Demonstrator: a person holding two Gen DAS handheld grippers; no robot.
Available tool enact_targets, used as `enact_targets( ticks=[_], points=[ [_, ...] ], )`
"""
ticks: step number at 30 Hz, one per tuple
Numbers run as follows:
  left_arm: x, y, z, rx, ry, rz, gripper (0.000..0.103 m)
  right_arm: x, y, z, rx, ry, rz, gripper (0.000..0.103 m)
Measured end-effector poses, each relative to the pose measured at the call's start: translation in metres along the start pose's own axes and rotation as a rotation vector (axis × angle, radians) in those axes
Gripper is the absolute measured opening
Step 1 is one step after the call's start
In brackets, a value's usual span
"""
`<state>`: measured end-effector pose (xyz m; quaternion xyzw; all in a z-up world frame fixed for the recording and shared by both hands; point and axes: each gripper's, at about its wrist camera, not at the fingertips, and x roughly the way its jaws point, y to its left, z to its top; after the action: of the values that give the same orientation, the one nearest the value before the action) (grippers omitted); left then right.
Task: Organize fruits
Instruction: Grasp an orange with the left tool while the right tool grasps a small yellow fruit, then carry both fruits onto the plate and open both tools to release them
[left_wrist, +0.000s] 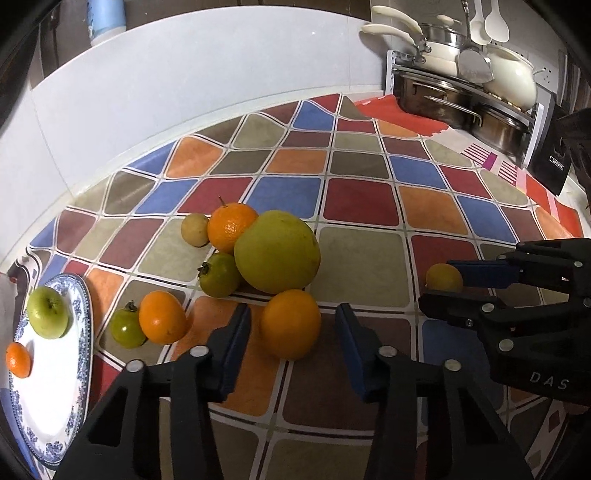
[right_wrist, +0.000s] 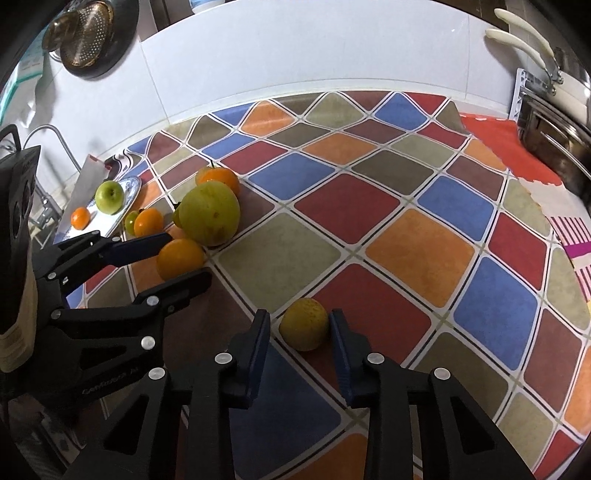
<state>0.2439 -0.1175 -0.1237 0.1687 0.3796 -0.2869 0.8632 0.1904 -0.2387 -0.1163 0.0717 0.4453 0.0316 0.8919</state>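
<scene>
My left gripper (left_wrist: 291, 332) is open around an orange (left_wrist: 290, 323) lying on the checked cloth, with gaps on both sides. My right gripper (right_wrist: 300, 332) is open around a small yellow fruit (right_wrist: 304, 324); its right pad is close to the fruit, the left stands apart. Behind the orange lie a big green pomelo (left_wrist: 277, 252), a stemmed orange (left_wrist: 231, 227), a pale small fruit (left_wrist: 194, 229), two green persimmons (left_wrist: 219, 275) (left_wrist: 127, 326) and another orange (left_wrist: 162, 317). A blue-rimmed plate (left_wrist: 55, 398) at the left holds a green apple (left_wrist: 48, 312) and a small tangerine (left_wrist: 18, 359).
A rack of pots and pans (left_wrist: 465, 88) stands at the back right corner, with a black box (left_wrist: 554, 162) beside it. A white tiled wall (left_wrist: 184, 92) borders the counter behind. A colander (right_wrist: 88, 37) hangs on the wall at the left, above a sink tap (right_wrist: 55, 147).
</scene>
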Motion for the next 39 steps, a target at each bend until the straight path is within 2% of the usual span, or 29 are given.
enact_targets(
  ticks=[3,13,24,33,39],
  points=[
    [0.001,0.000,0.001,-0.003,0.001,0.001,0.032,0.000,0.000,0.001,0.002,-0.001,-0.002,0.028],
    [-0.014,0.001,-0.003,-0.037,-0.014,0.000,0.032,-0.008,0.003,0.002,-0.007,-0.019,0.014,0.027],
    [-0.054,0.006,-0.006,-0.095,-0.086,0.032,0.032,-0.036,0.020,0.005,-0.039,-0.076,0.045,0.027],
    [-0.090,0.020,-0.015,-0.148,-0.145,0.081,0.032,-0.058,0.044,0.010,-0.083,-0.136,0.090,0.027],
    [-0.116,0.037,-0.026,-0.177,-0.176,0.140,0.032,-0.068,0.069,0.017,-0.122,-0.176,0.132,0.027]
  ],
)
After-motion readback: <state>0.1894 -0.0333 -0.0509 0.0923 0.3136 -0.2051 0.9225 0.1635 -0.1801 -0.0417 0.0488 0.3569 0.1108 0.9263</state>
